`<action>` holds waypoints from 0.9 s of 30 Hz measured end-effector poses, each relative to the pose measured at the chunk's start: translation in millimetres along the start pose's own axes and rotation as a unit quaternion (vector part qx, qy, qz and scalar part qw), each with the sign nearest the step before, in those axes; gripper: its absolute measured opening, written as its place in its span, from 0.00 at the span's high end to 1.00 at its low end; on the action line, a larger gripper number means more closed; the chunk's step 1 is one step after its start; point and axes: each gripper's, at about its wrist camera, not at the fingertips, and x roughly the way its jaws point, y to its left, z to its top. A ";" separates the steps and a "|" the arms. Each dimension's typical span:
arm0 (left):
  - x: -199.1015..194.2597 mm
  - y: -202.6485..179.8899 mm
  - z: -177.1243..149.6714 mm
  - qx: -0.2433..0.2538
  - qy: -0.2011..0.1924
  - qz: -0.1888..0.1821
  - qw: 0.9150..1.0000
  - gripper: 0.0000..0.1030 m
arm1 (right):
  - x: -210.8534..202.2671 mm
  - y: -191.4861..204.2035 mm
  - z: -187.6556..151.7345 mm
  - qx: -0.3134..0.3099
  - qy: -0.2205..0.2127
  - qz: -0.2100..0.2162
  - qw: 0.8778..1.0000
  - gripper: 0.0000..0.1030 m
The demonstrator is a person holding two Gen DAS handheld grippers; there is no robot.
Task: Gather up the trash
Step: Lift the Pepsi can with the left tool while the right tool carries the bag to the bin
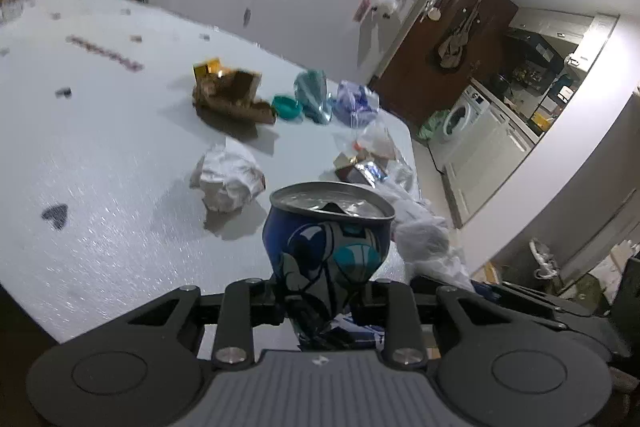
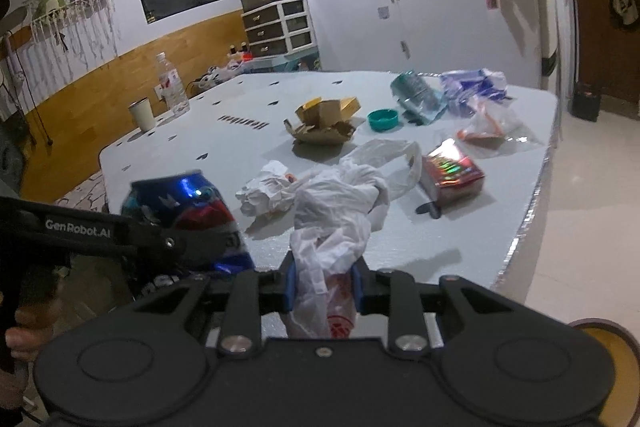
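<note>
My left gripper (image 1: 324, 301) is shut on a blue drinks can (image 1: 328, 239), which stands upright above the near edge of the white table (image 1: 100, 167) and is dented where the pads squeeze it. From the right wrist, the same can (image 2: 180, 199) shows at the left, held off the table. The right gripper (image 2: 324, 287) is shut on a crumpled white plastic bag (image 2: 336, 211) with red print; the rest of the bag trails onto the table. Beside the can in the left wrist view lies that bag (image 1: 428, 239).
Lying on the table are a crumpled paper ball (image 2: 264, 191), a torn cardboard box (image 2: 324, 123), a teal lid (image 2: 383, 119), a shiny red packet (image 2: 452, 171), a teal bag (image 2: 416, 93) and clear wrappers (image 2: 492, 123). A bottle (image 2: 172, 87) and cup (image 2: 142, 113) stand far left.
</note>
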 end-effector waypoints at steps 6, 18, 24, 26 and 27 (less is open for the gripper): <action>-18.4 -26.6 -8.3 0.045 -0.039 0.040 0.997 0.71 | -31.5 0.7 -1.9 -0.012 -0.022 -0.029 0.999 0.74; -31.2 -86.1 -36.7 0.116 -0.075 0.042 0.989 0.71 | -101.1 -18.1 -16.1 -0.005 -0.066 -0.084 0.994 0.74; -18.9 -116.7 -54.8 0.150 -0.075 0.033 0.985 0.72 | -128.6 -36.1 -32.4 0.013 -0.078 -0.125 0.989 0.74; -14.4 -125.2 -58.9 0.159 -0.074 0.030 0.984 0.72 | -137.4 -42.5 -39.4 0.018 -0.081 -0.139 0.987 0.74; -11.9 -129.4 -60.7 0.163 -0.074 0.028 0.983 0.72 | -141.5 -45.8 -42.7 0.021 -0.082 -0.146 0.986 0.74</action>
